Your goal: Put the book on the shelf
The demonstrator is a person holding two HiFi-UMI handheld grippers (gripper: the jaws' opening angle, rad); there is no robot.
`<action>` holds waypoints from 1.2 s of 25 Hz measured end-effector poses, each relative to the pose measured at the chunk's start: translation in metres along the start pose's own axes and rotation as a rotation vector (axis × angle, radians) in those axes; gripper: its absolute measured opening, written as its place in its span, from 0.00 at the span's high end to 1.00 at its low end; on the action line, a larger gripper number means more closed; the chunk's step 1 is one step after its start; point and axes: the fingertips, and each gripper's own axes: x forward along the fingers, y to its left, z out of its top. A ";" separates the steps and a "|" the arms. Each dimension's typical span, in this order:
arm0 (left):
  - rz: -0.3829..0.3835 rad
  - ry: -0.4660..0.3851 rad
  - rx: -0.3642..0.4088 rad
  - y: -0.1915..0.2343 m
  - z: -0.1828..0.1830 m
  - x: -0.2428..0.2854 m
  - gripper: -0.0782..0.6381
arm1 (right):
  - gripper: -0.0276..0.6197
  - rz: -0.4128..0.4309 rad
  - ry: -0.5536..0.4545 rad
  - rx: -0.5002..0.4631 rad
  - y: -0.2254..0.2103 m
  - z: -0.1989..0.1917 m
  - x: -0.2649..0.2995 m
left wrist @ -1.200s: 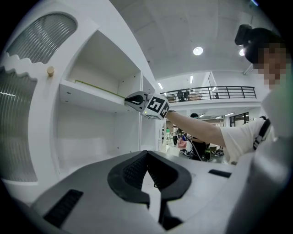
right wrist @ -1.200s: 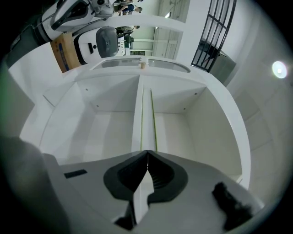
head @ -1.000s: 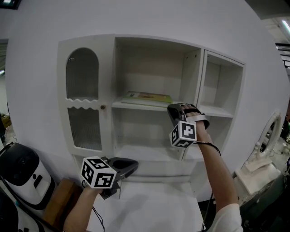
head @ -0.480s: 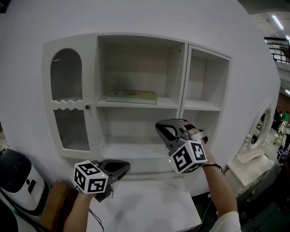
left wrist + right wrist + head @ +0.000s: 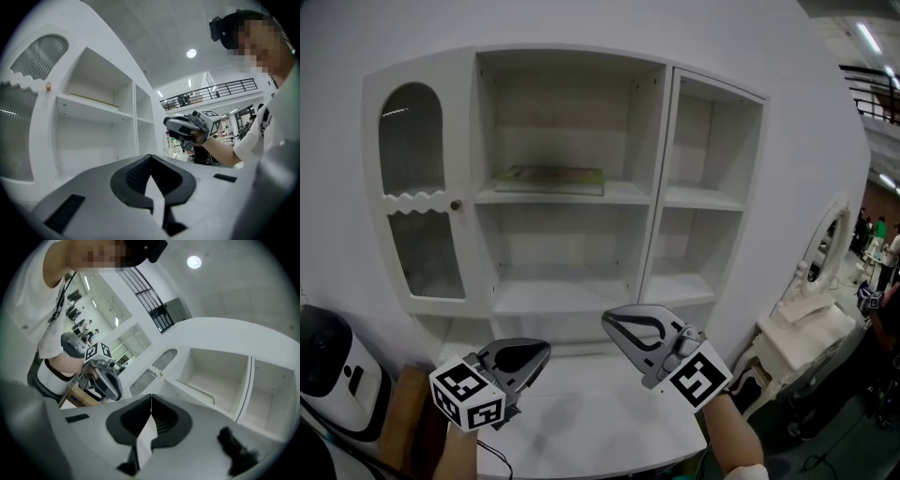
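Holding nothing in the right gripper (image 5: 609, 319): pressed fully together at the tips, as seen plainly in the right gripper view, and poised low above the white table (image 5: 600, 422). Likewise with the left gripper (image 5: 546, 348): closed tip to tip on air, low over the table's left side, well apart from the right one.

Out past both, on the middle shelf (image 5: 628, 194) of the white cabinet (image 5: 659, 169), find the book (image 5: 549, 177), lying flat, left of the upright divider and near the shelf front. Looks placed already, so judge the step in hand as backing off and finishing.

To do that well:
- Keep both grippers low and clear of the shelf edges.
- Avoid brushing the lower boards or the arched door (image 5: 411, 178) with its small knob (image 5: 455, 204).
- Check from the head view that the book sits fully on the board, with no overhang, before coming to rest.
- Probably no need to part either pair of jaws again.

As for writing, none readable:
- Only black-and-white square patterns on the cube (image 5: 701, 378) of the right gripper and the cube (image 5: 467, 400) of the left.
- A greenish cover on the book, its title too blurred to make out.
- A dark mark on the white device (image 5: 342, 366) at lower left, but no legible lettering.
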 end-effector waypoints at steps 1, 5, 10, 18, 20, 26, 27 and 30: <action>0.001 -0.017 0.000 -0.003 -0.002 -0.003 0.88 | 0.94 0.000 -0.052 0.061 0.007 0.002 -0.002; 0.001 -0.075 -0.036 -0.016 -0.016 -0.015 0.88 | 0.94 -0.015 -0.137 0.274 0.039 -0.015 -0.007; 0.070 -0.053 -0.010 -0.020 -0.039 -0.025 0.88 | 0.94 -0.035 -0.132 0.544 0.078 -0.047 -0.012; 0.137 -0.037 -0.051 -0.027 -0.075 -0.030 0.88 | 0.94 0.029 -0.115 0.719 0.126 -0.066 -0.013; 0.138 -0.035 -0.060 -0.029 -0.079 -0.030 0.88 | 0.94 0.027 -0.113 0.743 0.130 -0.069 -0.012; 0.157 -0.011 -0.070 -0.027 -0.089 -0.030 0.88 | 0.94 0.073 -0.088 0.757 0.150 -0.074 -0.005; 0.160 -0.005 -0.070 -0.026 -0.091 -0.030 0.88 | 0.94 0.076 -0.082 0.754 0.153 -0.074 -0.004; 0.156 -0.002 -0.068 -0.027 -0.093 -0.028 0.88 | 0.94 0.079 -0.079 0.754 0.156 -0.075 -0.001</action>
